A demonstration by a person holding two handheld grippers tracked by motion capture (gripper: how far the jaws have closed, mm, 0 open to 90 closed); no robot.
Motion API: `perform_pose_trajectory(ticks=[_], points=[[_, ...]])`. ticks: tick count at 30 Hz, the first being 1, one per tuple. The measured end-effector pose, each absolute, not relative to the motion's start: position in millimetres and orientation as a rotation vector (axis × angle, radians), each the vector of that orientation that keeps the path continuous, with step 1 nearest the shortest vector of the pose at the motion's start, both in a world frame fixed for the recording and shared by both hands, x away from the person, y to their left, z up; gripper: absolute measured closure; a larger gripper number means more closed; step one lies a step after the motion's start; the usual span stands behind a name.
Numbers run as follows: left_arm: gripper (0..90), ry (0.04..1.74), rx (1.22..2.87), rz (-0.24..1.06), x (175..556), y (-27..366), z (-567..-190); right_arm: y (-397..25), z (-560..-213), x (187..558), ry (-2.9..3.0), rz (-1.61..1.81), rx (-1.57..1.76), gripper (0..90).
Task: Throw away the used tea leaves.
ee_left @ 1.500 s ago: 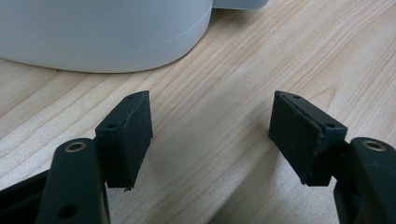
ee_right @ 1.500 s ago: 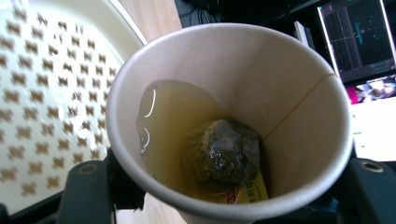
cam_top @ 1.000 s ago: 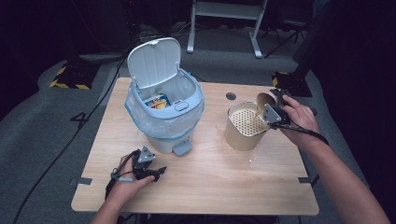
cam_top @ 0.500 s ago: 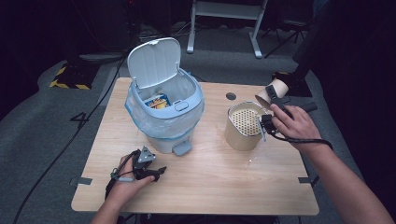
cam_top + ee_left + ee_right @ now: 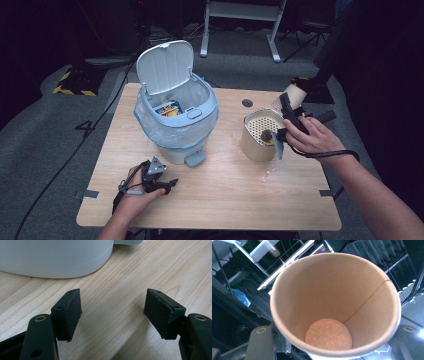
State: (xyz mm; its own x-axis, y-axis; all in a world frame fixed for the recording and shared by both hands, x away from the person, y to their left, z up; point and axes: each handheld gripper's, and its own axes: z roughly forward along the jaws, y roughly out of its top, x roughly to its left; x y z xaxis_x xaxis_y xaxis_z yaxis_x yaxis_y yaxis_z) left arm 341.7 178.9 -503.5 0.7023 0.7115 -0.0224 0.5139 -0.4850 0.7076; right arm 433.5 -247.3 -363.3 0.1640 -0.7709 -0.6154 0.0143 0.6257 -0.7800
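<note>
Wooden table (image 5: 225, 200): our right gripper (image 5: 290, 112) clamps a paper cup (image 5: 332, 305) beside the strainer pot (image 5: 260, 135); our left gripper (image 5: 112, 312) rests open near the bin (image 5: 175, 125).

On the grey floor (image 5: 65, 150) left of the table, a dark mark that looked like the digit "4" (image 5: 86, 128) was seen. The colourful package (image 5: 168, 109) inside the bin (image 5: 175, 125) carried some print, but it was too small to be read. No other text or number was readable.
</note>
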Motion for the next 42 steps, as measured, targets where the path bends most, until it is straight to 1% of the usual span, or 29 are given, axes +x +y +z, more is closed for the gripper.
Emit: perform_pose_trajectory(ticks=[10,14,20,26,31,37,42], points=[[30.2,0.931,2.195,0.356,342,179,-503,-249,-358,433,1.356,-0.559,-0.671,33.5],[30.2,0.93,2.195,0.356,342,179,-503,-251,-353,434,1.415,-0.479,-0.607,33.0],[30.0,0.945,2.19,0.358,342,179,-504,-264,-344,442,1.632,-0.187,-0.355,31.9],[30.1,0.952,2.188,0.369,345,185,-503,-286,-331,451,1.888,0.234,0.023,31.8],[30.1,0.971,2.181,0.375,347,190,-504,-300,-326,454,1.998,0.513,0.246,31.7],[30.0,0.968,2.18,0.374,348,192,-504,-314,-324,459,2.086,0.795,0.492,31.2],[29.9,0.967,2.179,0.37,348,192,-504,-323,-321,461,2.135,0.96,0.665,31.0]])
